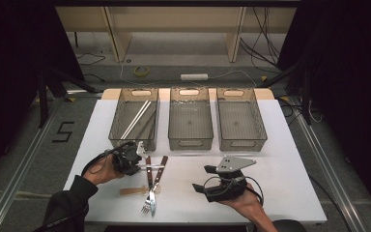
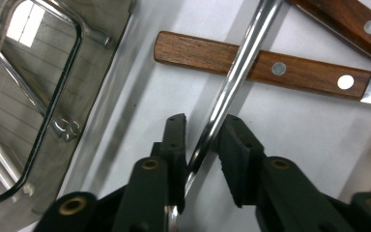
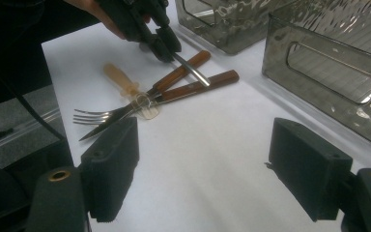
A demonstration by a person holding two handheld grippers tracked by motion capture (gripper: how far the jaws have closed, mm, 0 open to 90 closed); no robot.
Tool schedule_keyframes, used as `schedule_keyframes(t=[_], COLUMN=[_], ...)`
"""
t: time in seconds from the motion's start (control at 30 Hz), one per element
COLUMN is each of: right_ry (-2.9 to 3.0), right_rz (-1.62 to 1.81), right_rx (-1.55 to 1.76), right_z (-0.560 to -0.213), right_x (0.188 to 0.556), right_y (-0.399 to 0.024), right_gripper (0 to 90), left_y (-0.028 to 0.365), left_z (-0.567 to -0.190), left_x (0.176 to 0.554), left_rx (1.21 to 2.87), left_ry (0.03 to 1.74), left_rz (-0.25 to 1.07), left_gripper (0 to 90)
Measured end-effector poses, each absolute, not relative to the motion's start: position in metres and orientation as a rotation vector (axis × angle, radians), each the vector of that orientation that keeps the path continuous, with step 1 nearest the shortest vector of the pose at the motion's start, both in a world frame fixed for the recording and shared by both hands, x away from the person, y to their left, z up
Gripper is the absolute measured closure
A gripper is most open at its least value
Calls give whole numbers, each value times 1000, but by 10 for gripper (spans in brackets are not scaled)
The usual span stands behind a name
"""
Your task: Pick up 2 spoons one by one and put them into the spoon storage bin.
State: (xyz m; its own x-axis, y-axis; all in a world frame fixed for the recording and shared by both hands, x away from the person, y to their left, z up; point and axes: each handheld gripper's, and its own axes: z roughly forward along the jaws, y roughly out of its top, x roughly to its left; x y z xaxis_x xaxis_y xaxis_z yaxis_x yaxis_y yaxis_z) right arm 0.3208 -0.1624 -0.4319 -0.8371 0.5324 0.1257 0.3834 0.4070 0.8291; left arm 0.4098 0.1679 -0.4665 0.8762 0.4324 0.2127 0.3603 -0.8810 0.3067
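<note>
At the left, the left gripper (image 1: 128,159) sits just in front of the left bin (image 1: 134,117), near that bin's front edge; two white chopsticks (image 1: 136,118) lie slanted inside the bin. Its jaws pinch the thin shiny metal handle (image 2: 232,72) of a utensil, which crosses over a wooden-handled knife (image 2: 270,67) on the white tabletop (image 1: 183,193). Just to the right lie the crossed wooden-handled pieces, a fork (image 1: 148,205) with its tines toward the tabletop's near edge, and a pale plastic utensil (image 1: 130,191) under them. The middle bin (image 1: 190,118) and right bin (image 1: 240,118) stand side by side with narrow gaps. Bare tabletop opens between the cutlery and the right gripper (image 1: 222,186), whose jaws stand spread wide, holding nothing, close to the near edge.
</note>
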Motion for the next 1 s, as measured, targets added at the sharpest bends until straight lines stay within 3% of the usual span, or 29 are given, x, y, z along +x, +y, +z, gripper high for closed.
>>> schedule_keyframes(t=[0.3,0.73,1.0], right_ry=[2496,2492,2491], right_rz=[1405,1406,1406], right_rx=[819,825,826], right_z=[-432,-431,-431], right_x=[320,319,319], right_y=[-163,-163,-164], right_gripper=[273,273,273], left_y=[164,164,167], left_z=[-467,-464,-459], left_x=[408,407,408], left_rx=[2808,2821,2782], left_ry=[530,460,499], left_rz=[452,456,402], left_gripper=[826,848,850])
